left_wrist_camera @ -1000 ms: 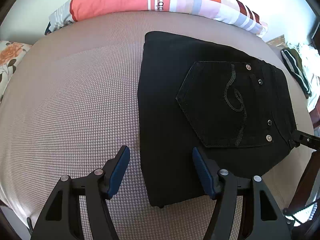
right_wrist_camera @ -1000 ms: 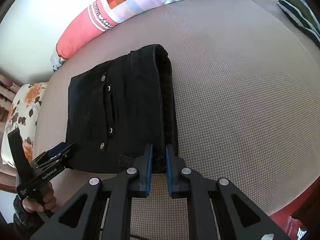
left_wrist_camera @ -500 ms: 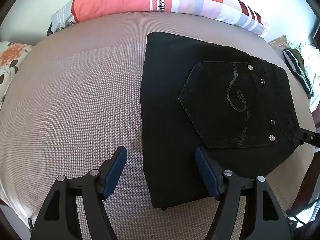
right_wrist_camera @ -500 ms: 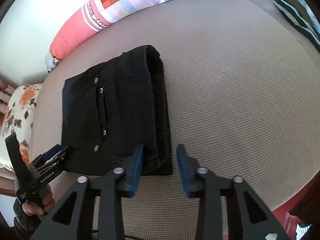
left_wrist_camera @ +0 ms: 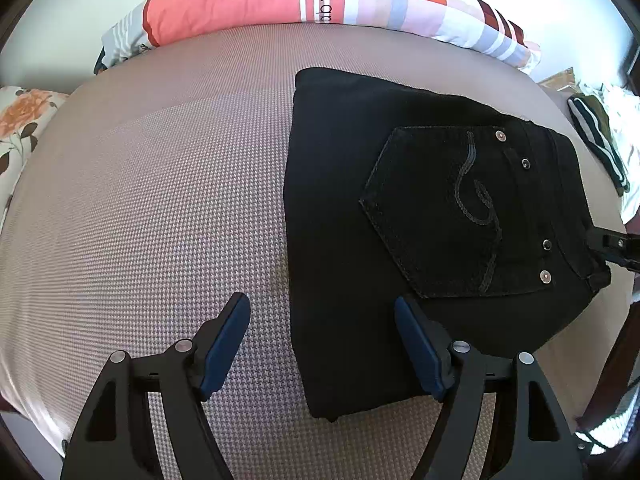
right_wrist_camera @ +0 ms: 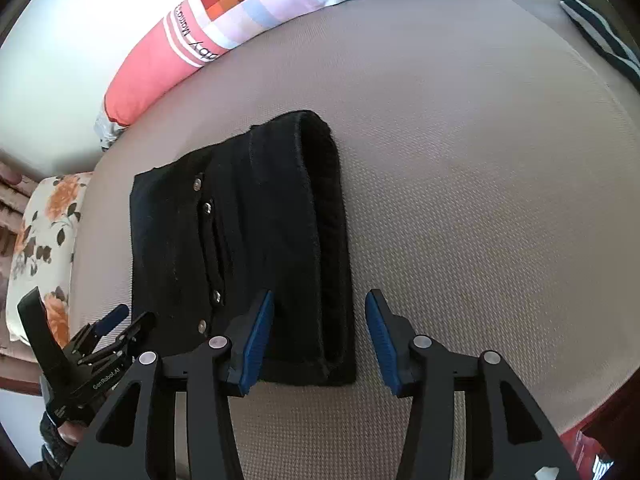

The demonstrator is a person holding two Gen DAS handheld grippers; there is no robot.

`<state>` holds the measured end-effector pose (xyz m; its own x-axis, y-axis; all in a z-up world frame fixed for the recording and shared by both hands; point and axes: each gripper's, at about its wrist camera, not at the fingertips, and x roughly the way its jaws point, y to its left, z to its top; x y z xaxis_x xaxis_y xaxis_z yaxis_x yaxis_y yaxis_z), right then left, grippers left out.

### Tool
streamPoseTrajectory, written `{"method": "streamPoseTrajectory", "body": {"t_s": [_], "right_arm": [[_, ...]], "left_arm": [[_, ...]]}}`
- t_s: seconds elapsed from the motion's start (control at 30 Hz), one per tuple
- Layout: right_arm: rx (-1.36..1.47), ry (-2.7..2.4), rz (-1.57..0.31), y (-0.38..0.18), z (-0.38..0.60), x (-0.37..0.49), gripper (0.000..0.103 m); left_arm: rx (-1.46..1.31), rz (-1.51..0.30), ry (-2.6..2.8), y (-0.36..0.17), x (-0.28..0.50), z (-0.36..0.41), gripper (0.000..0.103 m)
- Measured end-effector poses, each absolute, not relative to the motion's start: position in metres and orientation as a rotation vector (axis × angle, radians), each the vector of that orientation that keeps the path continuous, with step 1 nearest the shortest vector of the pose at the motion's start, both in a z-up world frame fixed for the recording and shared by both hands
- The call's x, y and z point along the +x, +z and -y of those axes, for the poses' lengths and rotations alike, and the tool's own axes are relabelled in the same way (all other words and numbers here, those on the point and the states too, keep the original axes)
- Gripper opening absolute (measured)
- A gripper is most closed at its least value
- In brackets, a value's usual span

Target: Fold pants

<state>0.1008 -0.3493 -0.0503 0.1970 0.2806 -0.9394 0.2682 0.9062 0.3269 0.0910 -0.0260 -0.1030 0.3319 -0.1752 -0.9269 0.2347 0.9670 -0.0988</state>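
Observation:
The black pants (left_wrist_camera: 400, 240) lie folded into a compact rectangle on the beige bed, back pocket with stitched swirl facing up. They also show in the right wrist view (right_wrist_camera: 248, 248), thick folded edge on the right. My left gripper (left_wrist_camera: 322, 344) is open and empty, its fingers straddling the near left edge of the bundle. My right gripper (right_wrist_camera: 320, 336) is open and empty, hovering over the near end of the thick fold. The left gripper also shows in the right wrist view (right_wrist_camera: 116, 328) at the bundle's left corner.
A long pink and checked pillow (left_wrist_camera: 304, 0) lies along the back of the bed (left_wrist_camera: 140, 200). A floral cushion (right_wrist_camera: 40, 240) sits at the left edge. Striped dark clothing (left_wrist_camera: 600, 148) lies at the right. The bed's near edge is close below both grippers.
My right gripper has opened, let go of the folded edge of the pants and drawn back. My left gripper stayed open and shifted slightly.

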Motion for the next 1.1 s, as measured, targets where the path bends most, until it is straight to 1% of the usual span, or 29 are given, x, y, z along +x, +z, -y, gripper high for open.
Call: {"method": "streamPoseTrajectory", "body": {"t_s": [0.4,0.6,0.63,0.93,1.1], "right_arm": [[0.502,0.095,-1.403,-0.072,0.354,0.110,0.050],[0.607,0.193,-1.424,-0.088,0.368,0.114,0.051],[0.627,0.212,-1.423,-0.091,0.370,0.114,0.052],[0.796,0.350,-1.395,-0.106,0.390,0.118,0.052],[0.851,0.392,-1.390,-0.114,0.395,0.124,0.049]], "left_arm": [[-0.046,-1.221,-0.269,-0.095,0.109,-0.001,0.075],[-0.160,-1.269,-0.309,-0.100,0.126,-0.013,0.075],[-0.173,-1.278,-0.319,-0.101,0.129,-0.014,0.075],[-0.366,-1.366,-0.422,-0.117,0.147,-0.021,0.075],[-0.420,-1.374,-0.455,-0.121,0.157,-0.025,0.075]]}}
